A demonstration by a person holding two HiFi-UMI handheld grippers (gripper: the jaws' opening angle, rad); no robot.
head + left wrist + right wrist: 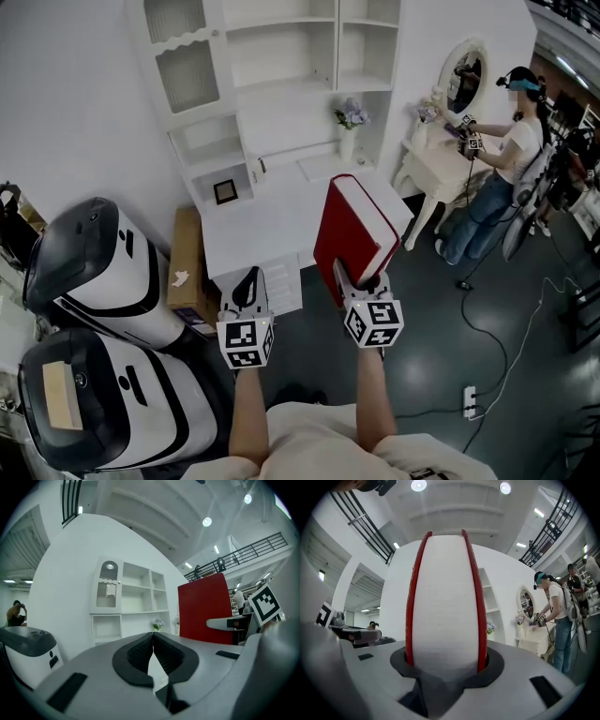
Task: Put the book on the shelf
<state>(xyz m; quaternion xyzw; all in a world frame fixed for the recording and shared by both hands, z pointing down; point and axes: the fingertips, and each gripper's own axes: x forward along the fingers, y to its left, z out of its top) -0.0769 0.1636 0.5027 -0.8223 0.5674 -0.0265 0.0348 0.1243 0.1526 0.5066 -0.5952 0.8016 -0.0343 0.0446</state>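
Observation:
A thick red-covered book [354,234] stands upright in my right gripper [359,277], whose jaws are shut on its lower end. In the right gripper view the book [445,602] fills the middle, white page block between red covers, with the pads against both covers. My left gripper [247,289] hangs to the left of the book, shut with nothing in it; its dark pads [140,652] meet in the left gripper view, where the book [205,609] shows at right. The white shelf unit [281,66] stands ahead against the wall, over a white desk [272,230].
A small vase of flowers [350,122] and a framed picture [224,191] sit on the shelf unit. Two large white-and-black machines [94,272] stand at left beside a cardboard box [186,258]. A person [506,159] works at a white dressing table [441,173] at right. Cables and a power strip [469,401] lie on the floor.

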